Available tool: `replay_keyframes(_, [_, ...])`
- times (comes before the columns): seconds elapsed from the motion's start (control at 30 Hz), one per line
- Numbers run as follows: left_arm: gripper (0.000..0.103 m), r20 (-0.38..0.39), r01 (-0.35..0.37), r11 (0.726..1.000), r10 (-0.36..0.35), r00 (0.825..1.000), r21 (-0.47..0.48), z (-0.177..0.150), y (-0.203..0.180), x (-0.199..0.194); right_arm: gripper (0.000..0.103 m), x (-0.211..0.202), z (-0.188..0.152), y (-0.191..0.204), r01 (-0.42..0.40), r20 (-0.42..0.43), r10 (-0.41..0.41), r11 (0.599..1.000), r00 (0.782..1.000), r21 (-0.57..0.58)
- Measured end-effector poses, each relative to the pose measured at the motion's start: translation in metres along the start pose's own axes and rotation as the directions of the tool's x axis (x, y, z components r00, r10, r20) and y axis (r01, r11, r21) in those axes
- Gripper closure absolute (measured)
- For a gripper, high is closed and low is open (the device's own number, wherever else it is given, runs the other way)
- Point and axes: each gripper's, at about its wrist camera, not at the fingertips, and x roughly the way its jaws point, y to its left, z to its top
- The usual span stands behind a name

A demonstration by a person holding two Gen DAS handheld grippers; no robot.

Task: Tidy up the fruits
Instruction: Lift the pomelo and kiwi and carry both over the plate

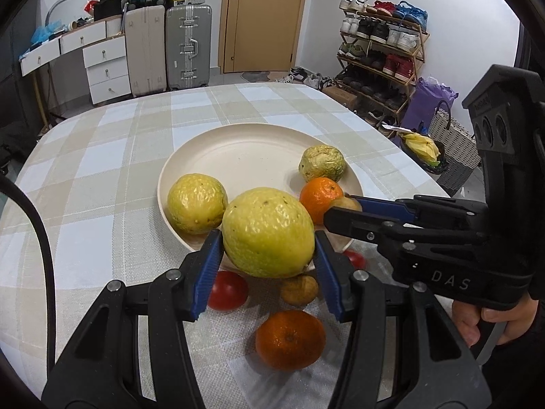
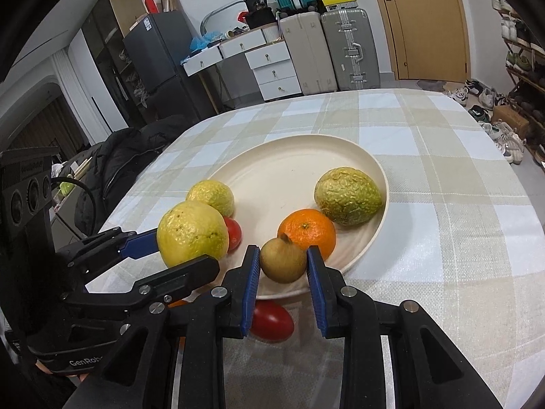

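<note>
Plate [image 1: 238,143] holds three fruits. Left tongs [image 1: 269,266] grip guava [image 1: 269,231], right tongs [image 2: 282,289] grip kiwi [image 2: 282,259]; tomatoes, orange [image 1: 289,339] left at plate's 6 o'clock.

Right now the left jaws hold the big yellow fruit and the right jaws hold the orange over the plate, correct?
Not quite. The left gripper does hold the big yellow fruit, but the right gripper holds the small brownish-green fruit, not the orange, which sits on the plate. The right wrist view shows it.
</note>
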Motion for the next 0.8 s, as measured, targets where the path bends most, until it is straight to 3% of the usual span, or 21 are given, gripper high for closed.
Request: replay_keyframes(0.8, [0.052, 0.017, -0.015, 0.999, 0.015, 1.000, 0.034, 0.027, -0.013, 0.023, 0.074, -0.003, 0.009, -0.023, 0.011, 0.023, -0.013, 0.998, 1.000, 0.065])
